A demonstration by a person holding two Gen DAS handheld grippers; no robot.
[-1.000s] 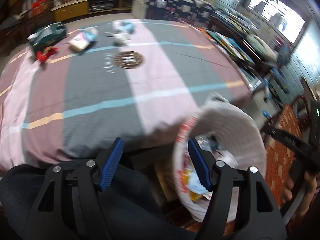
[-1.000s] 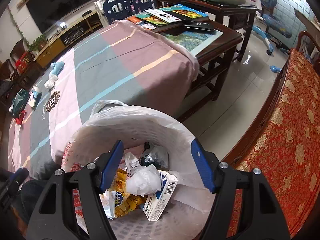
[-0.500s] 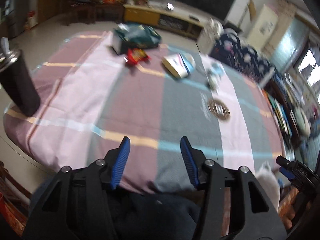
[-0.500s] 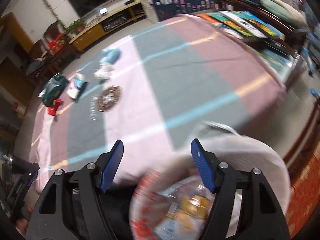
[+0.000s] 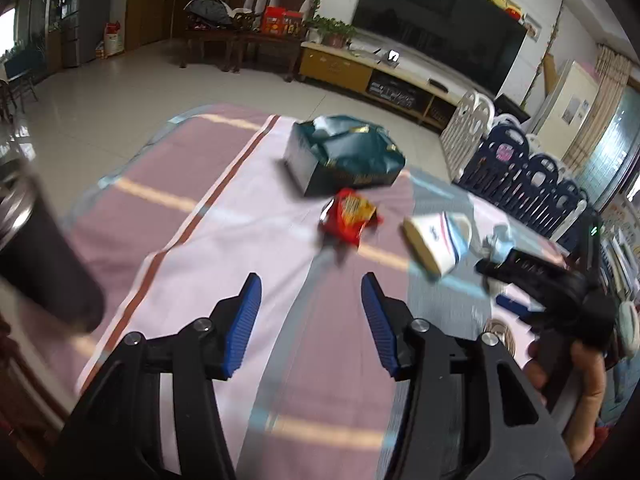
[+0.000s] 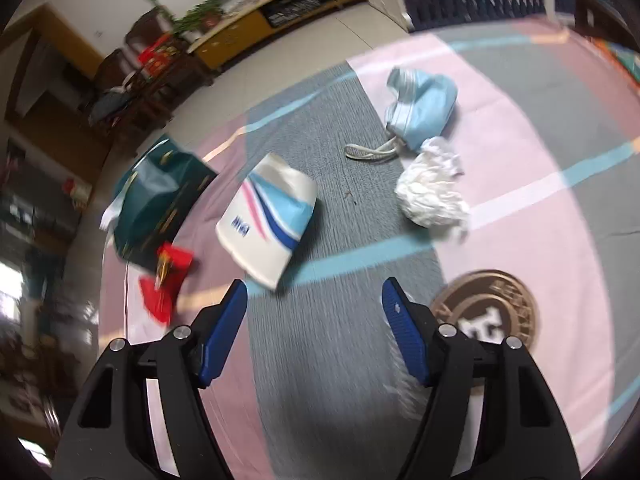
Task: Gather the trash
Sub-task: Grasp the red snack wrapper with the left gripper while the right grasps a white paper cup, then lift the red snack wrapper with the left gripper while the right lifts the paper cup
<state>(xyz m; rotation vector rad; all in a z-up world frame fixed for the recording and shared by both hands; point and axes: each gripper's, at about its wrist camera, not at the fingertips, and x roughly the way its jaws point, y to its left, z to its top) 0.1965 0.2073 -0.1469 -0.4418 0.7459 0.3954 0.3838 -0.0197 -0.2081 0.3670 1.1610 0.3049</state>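
Note:
Trash lies on the striped tablecloth (image 5: 224,216). A red snack wrapper (image 5: 349,218) (image 6: 166,284) lies just ahead of my open, empty left gripper (image 5: 310,312). A dark green bag (image 5: 344,156) (image 6: 154,206) sits beyond it. A white and blue carton (image 5: 438,240) (image 6: 270,216) lies on its side, just ahead and left of my open, empty right gripper (image 6: 314,330). A crumpled white tissue (image 6: 434,194) and a light blue face mask (image 6: 422,106) lie farther right. The right gripper also shows in the left wrist view (image 5: 532,280).
A dark tumbler (image 5: 36,256) stands at the table's near left edge. A round brown coaster (image 6: 486,308) lies by my right fingertip. A TV cabinet (image 5: 352,70), wooden chairs (image 5: 248,12) and a blue play fence (image 5: 524,176) stand beyond the table.
Both grippers have swung away from the lined trash basket and moved out over the table toward the wrappers and carton. The basket has left both views. Both stay open.

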